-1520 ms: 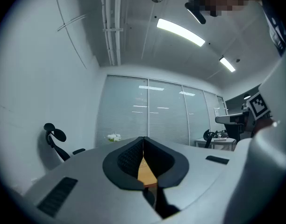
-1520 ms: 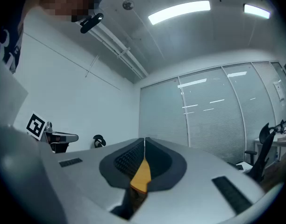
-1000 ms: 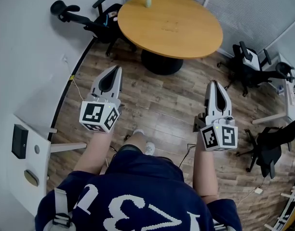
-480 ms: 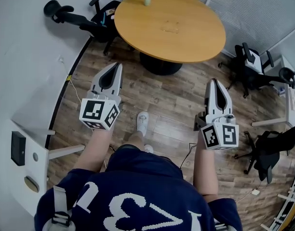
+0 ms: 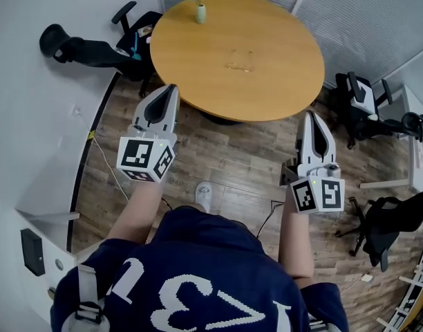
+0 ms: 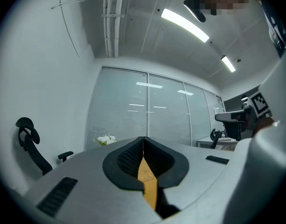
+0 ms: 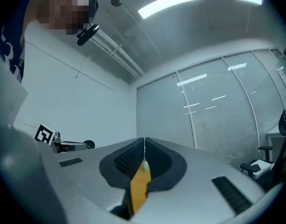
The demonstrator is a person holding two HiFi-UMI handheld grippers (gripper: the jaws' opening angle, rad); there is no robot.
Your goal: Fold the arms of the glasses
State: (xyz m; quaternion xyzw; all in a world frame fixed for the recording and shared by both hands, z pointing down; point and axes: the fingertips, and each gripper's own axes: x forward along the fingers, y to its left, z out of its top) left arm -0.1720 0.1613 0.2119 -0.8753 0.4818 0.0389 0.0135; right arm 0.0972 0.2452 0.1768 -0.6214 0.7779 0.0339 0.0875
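From the head view, a round wooden counter [image 5: 267, 26] stands on the brown wood floor [image 5: 232, 151]. The clear glasses [image 5: 239, 62] lie on the counter, near its middle, with their arms out. They are well apart from both tools. A small pale vase of white flowers [image 5: 199, 5] stands at the far edge of the counter. The left tool [image 5: 172, 88], grey with a black-and-white marker cube, is held out with its tip just over the near edge of the counter. The right tool [image 5: 310, 116] is held out over the floor, near the counter's edge. Black office chairs [image 5: 80, 47] stand by the white wall on the left, and more stand on the right. A person in a dark blue shirt with white numbers [image 5: 191, 282] holds both tools, and a white shoe [image 5: 204, 194] shows below. In the left gripper view, the two black jaws are pressed together and nothing is between them. Under them a thin strip of the orange-brown counter shows, with tiny shiny bits too small to tell. The white flowers peek over the tool, in front of a frosted glass wall [image 6: 147, 111]. In the right gripper view, the jaws are also closed tight on nothing. The counter shows as a thin strip under them. The left tool's marker cube sits far to the left.
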